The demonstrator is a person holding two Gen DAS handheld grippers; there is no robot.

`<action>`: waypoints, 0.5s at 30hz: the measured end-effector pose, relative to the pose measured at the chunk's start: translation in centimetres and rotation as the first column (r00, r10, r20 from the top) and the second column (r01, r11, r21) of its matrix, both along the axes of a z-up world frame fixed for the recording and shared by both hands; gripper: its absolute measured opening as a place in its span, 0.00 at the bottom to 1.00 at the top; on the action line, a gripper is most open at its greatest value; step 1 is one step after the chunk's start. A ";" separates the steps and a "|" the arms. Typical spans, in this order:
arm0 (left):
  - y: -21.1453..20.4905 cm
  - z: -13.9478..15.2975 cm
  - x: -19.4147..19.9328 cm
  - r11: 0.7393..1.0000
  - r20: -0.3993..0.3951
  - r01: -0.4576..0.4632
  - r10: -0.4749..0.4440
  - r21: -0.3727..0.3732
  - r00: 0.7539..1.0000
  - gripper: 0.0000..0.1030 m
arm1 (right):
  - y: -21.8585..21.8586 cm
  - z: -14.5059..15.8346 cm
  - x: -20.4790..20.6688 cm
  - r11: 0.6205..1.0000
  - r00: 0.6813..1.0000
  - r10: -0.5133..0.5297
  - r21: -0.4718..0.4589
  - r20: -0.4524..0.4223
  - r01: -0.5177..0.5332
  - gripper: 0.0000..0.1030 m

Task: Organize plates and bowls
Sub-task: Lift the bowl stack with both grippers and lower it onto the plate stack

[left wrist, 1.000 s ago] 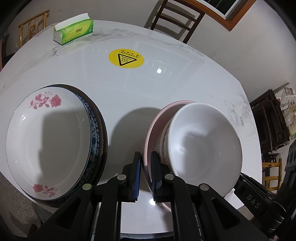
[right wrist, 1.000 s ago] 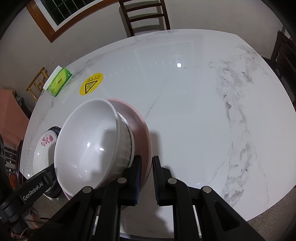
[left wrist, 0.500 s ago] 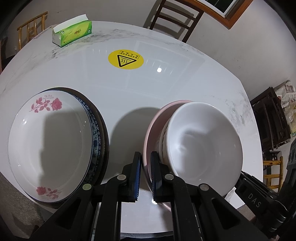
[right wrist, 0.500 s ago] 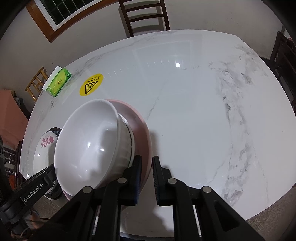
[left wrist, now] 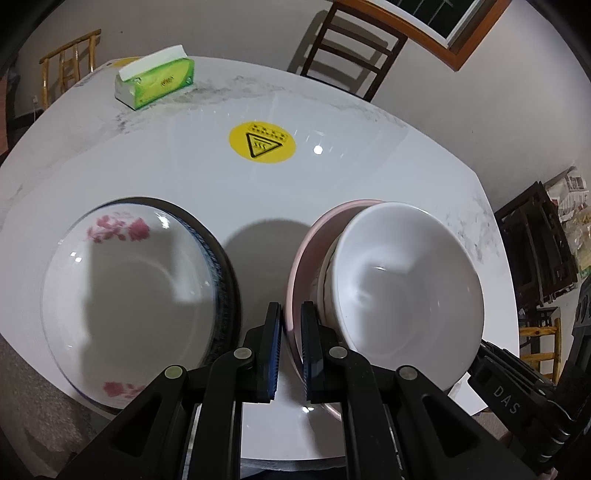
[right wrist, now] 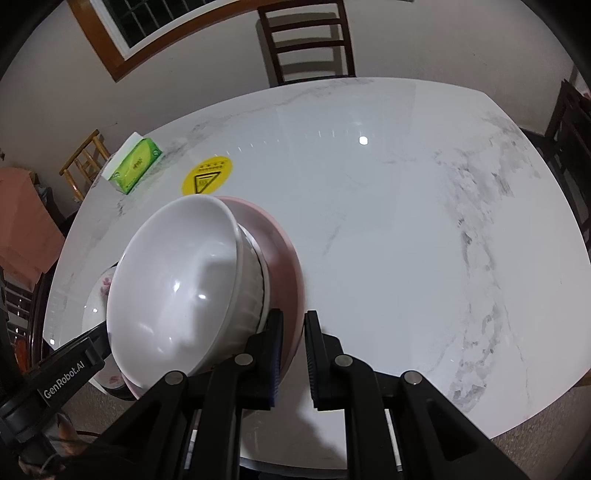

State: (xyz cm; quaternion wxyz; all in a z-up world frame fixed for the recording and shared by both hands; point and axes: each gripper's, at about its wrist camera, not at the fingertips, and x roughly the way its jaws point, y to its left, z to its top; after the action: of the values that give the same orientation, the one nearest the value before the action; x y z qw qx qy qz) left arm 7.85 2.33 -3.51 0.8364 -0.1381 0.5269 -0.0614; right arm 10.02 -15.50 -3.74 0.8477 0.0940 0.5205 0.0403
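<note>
Home dining room, round marble table point(right wrist: 406, 229), wooden chairs point(right wrist: 306, 40), tissue pack point(left wrist: 157, 83), wood-framed window point(right wrist: 147, 33)

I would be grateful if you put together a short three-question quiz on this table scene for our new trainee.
1. True or false: the left tool and the right tool both clamp the rim of the pink plate.
2. What sits on the pink plate: A) a tissue pack, B) stacked white bowls, C) nothing?
3. What pattern marks the top plate of the plate stack on the left wrist view's left side?

Key: 1 true. 2 B. 3 pink flowers, seen in the left wrist view.
</note>
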 end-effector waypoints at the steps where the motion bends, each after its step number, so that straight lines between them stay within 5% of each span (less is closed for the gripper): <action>1: 0.4 0.3 -0.1 1.000 0.005 -0.005 0.005 -0.001 1.000 0.06 | 0.4 0.2 0.0 1.000 1.000 0.006 -0.001 0.002 -0.006 0.12; 15: 7.3 3.0 -1.5 0.994 0.056 -0.109 0.109 -0.006 0.992 0.06 | 8.1 2.6 0.8 0.991 0.991 0.131 -0.019 0.032 -0.131 0.12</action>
State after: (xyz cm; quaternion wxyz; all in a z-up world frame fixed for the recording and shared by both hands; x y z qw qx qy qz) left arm 6.32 9.66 -0.49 0.8527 -0.1661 0.4949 -0.0203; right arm 10.78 -7.39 -1.10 0.8525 0.0520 0.5117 0.0933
